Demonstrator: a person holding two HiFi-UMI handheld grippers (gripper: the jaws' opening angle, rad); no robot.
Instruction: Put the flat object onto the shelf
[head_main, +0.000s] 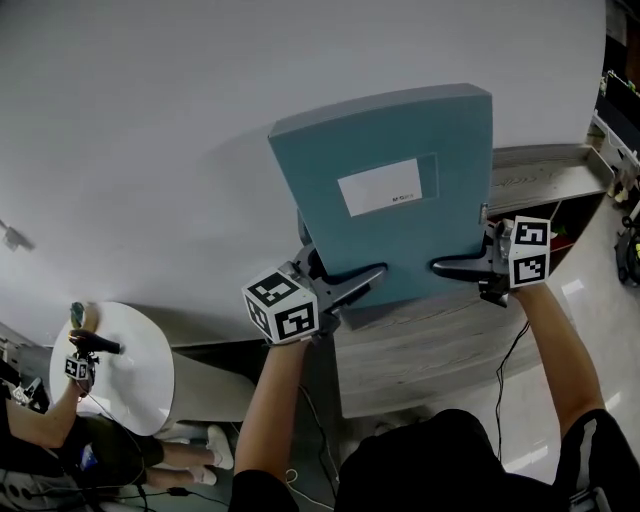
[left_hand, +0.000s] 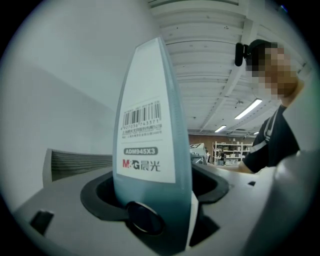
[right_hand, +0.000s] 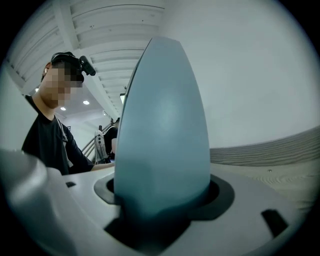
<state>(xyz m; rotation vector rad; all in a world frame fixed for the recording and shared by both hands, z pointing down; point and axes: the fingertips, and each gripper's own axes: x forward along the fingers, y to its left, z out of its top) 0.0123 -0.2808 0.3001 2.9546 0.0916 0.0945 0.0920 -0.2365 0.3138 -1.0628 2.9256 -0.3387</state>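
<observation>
A teal flat file box (head_main: 390, 190) with a white label is held upright against the white wall, above the grey wood-grain shelf top (head_main: 420, 345). My left gripper (head_main: 368, 277) is shut on its lower left corner, my right gripper (head_main: 447, 266) on its lower right edge. In the left gripper view the box's spine (left_hand: 150, 150), with a barcode label and a finger hole, stands between the jaws of the left gripper (left_hand: 155, 202). The right gripper view shows the box's plain edge (right_hand: 162, 140) filling the jaws of the right gripper (right_hand: 162, 202).
The shelf top runs on to the right (head_main: 545, 175), with an open compartment (head_main: 565, 235) below it. A round white table (head_main: 135, 365) stands at lower left, where another person (head_main: 60, 440) sits with a gripper. The wall (head_main: 150, 150) is close behind the box.
</observation>
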